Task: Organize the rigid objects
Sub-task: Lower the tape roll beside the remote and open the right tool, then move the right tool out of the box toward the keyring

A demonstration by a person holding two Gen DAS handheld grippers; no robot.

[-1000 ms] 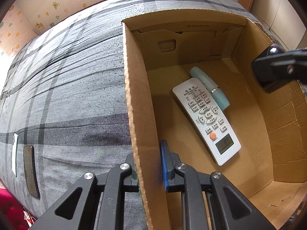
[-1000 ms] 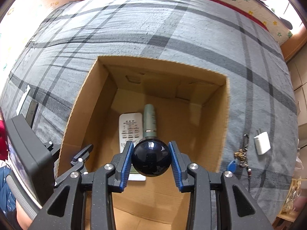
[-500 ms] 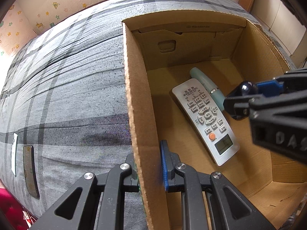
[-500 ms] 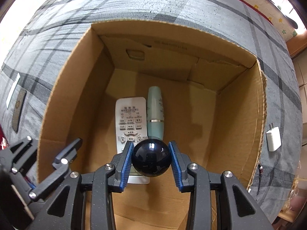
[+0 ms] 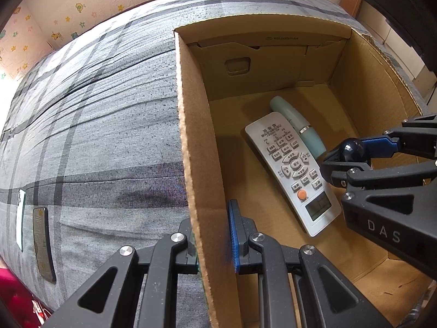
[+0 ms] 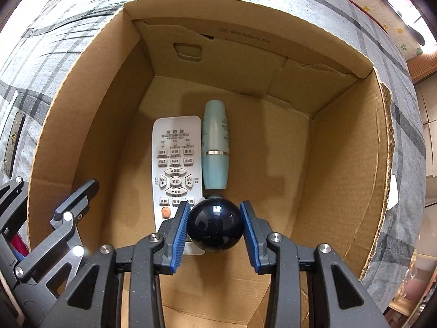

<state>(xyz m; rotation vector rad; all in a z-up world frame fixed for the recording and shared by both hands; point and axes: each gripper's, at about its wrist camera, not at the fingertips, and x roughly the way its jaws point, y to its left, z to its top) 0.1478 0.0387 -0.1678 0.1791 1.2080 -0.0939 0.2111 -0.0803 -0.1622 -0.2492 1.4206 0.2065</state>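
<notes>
1. There's an open cardboard box [image 6: 352, 147] sitting on a grey plaid bedspread [image 5: 95, 125], and both grippers are working at it.
2. The left gripper [image 5: 213, 240] is pinching the box's left wall, one finger outside and the blue-padded one inside, pressed together on the cardboard.
3. The right gripper [image 6: 215, 229] is down inside the box, pointing at the floor, with its blue pads clamped on a shiny dark blue ball [image 6: 215, 225]. The ball is gripped at its sides, so it's clearly being held.
4. From the left wrist view the ball [image 5: 352, 149] hangs just over the near end of the two things already in the box; can't tell if it touches either.
5. On the box floor, a white remote [image 6: 176, 169] lies face up, orange button toward the camera, in the left half.
6. A pale teal bottle [image 6: 215, 147] with a silver band lies right beside the remote, long sides touching, running parallel.
7. The right half of the box floor is bare cardboard.
8. Out on the bedspread to the left of the box there's a dark phone-like slab [image 5: 42, 243] and a thin white thing [image 5: 19, 220] next to it, too distorted to tell what.
</notes>
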